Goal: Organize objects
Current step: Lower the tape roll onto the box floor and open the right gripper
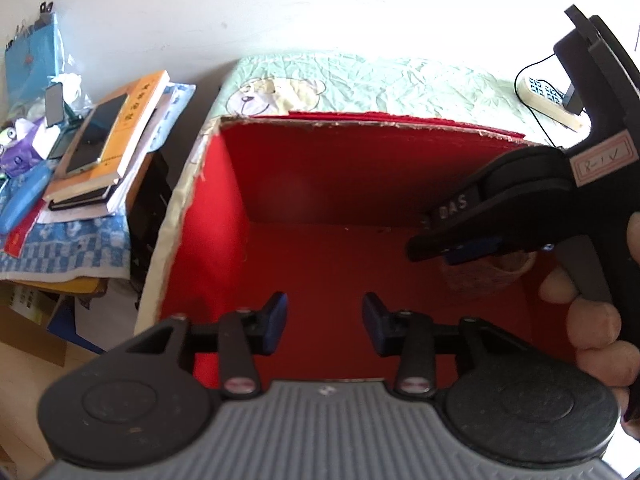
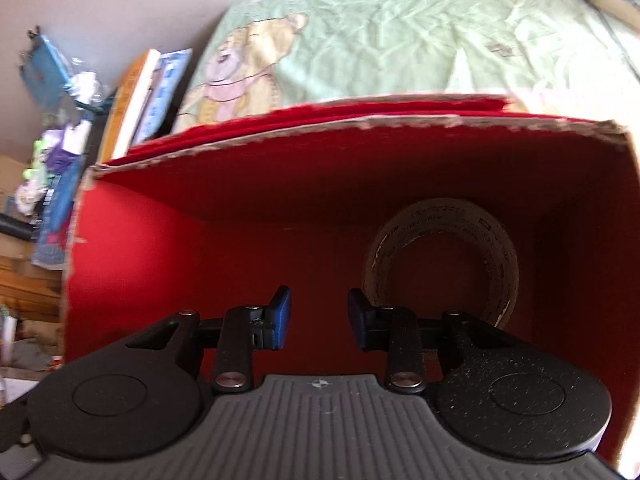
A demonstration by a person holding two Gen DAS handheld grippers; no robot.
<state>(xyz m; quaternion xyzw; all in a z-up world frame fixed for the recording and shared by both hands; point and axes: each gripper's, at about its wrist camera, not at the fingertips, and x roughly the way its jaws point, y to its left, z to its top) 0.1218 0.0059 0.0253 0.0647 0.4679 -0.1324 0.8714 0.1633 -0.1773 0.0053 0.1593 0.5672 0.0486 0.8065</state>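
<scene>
A red cardboard box [image 1: 224,184] stands open-topped on the bed, and both grippers point down into it. My left gripper [image 1: 325,322] hangs over the box's red floor, open, with nothing between its blue pads. In the left wrist view my right gripper [image 1: 452,248] reaches in from the right, held by a hand [image 1: 592,320], just above a roll of clear tape [image 1: 488,276]. In the right wrist view the tape roll [image 2: 500,248] lies on the floor near the back wall of the box [image 2: 320,136]. My right gripper [image 2: 319,316] is open, and the roll sits beyond its right finger, not between the pads.
A pale green sheet with a bear print [image 1: 360,80] covers the bed behind the box. To the left a stack of books with a phone on top [image 1: 108,136] sits on a cluttered side table. A power strip with a cable [image 1: 548,96] lies at the back right.
</scene>
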